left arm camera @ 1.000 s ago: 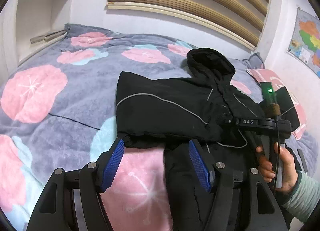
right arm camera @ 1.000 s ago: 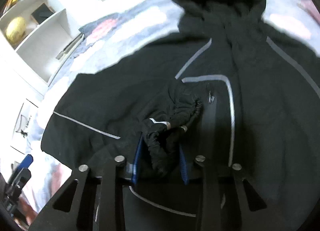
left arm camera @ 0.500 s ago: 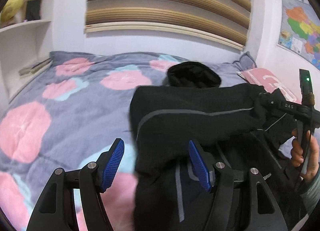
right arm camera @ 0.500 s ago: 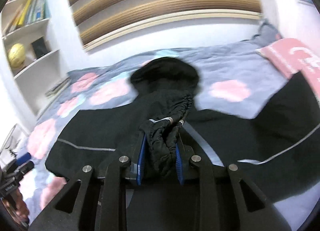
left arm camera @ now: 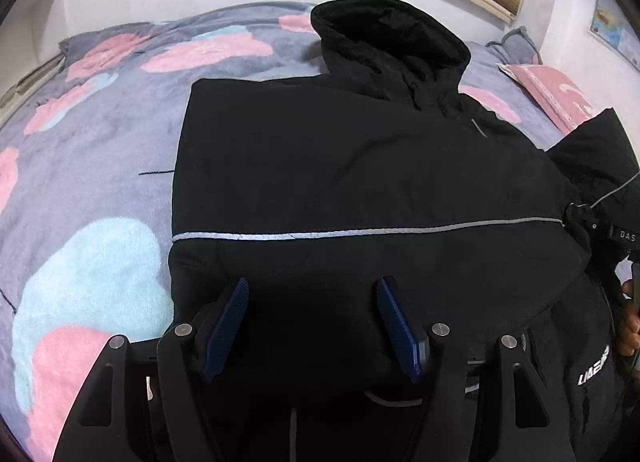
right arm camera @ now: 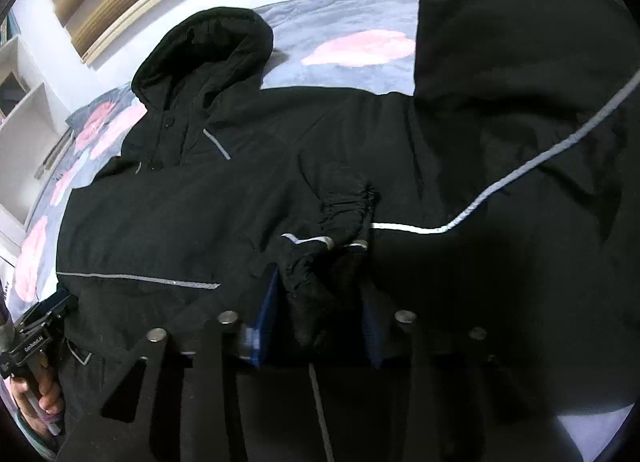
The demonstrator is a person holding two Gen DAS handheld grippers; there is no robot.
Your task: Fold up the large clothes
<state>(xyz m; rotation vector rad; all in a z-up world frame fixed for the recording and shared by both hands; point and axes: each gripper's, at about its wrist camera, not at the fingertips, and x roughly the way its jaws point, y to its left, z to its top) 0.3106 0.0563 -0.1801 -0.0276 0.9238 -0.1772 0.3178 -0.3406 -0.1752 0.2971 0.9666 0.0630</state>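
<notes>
Bed (left arm camera: 100,134) — right-view-only: clamped cuff (right arm camera: 344,210)

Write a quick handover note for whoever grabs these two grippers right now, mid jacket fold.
Left gripper: open, over the jacket, holding nothing.
Right gripper: shut on the cuff, sleeve drawn across the jacket body.
Jacket lies on the bed, hood toward the headboard.
Done: one sleeve looks folded in.
Left: probably lay this sleeve down, release, then fold the body.

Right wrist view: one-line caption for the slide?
Right gripper clamps the black jacket's elastic sleeve cuff, sleeve draped across the jacket body on a floral blanket.
</notes>
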